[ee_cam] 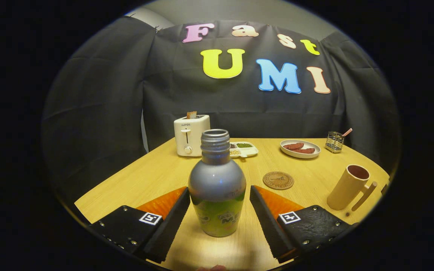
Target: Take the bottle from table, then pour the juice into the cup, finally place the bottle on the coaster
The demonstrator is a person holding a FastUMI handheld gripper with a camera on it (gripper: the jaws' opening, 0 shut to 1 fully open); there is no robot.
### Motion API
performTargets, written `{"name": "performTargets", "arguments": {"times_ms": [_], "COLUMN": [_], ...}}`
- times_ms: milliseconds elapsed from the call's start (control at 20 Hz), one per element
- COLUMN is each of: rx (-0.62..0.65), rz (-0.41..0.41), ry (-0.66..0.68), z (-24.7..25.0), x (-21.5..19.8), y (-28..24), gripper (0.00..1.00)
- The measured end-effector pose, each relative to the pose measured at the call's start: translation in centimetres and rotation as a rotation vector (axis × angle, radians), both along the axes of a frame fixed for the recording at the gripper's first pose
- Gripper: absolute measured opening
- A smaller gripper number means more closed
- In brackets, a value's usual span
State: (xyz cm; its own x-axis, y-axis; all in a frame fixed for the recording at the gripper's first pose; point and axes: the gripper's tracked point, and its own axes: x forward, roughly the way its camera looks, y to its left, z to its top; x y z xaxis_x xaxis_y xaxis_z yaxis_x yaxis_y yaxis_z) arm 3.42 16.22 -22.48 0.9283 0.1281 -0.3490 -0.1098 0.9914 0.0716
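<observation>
Currently the gripper (220,210) fingers stand wide, flanking the upright, uncapped bottle (217,188) without contact. Coaster (278,180) lies at 1 o'clock beyond, cup (349,187) at 2 o'clock.

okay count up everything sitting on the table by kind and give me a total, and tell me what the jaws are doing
Bottle: 1
Cup: 1
Coaster: 1
Toaster: 1
Divided tray: 1
Plate: 1
Wire holder: 1
Total: 7
The gripper has its jaws open either side of the bottle, neither pressing on it.
</observation>
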Motion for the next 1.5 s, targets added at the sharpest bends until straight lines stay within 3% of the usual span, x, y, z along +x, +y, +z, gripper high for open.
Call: {"name": "performTargets", "arguments": {"times_ms": [550,700,1150,1500], "rx": [-0.047,-0.045,0.105,0.225], "rz": [0.033,0.033,0.049,-0.027], "ry": [0.107,0.116,0.15,0.1], "z": [-3.7,-4.0,-2.0,1.6], "x": [-0.3,-0.3,0.4,1.4], "y": [0.7,0.6,0.1,-3.0], "gripper": [0.97,0.82,0.8,0.79]}}
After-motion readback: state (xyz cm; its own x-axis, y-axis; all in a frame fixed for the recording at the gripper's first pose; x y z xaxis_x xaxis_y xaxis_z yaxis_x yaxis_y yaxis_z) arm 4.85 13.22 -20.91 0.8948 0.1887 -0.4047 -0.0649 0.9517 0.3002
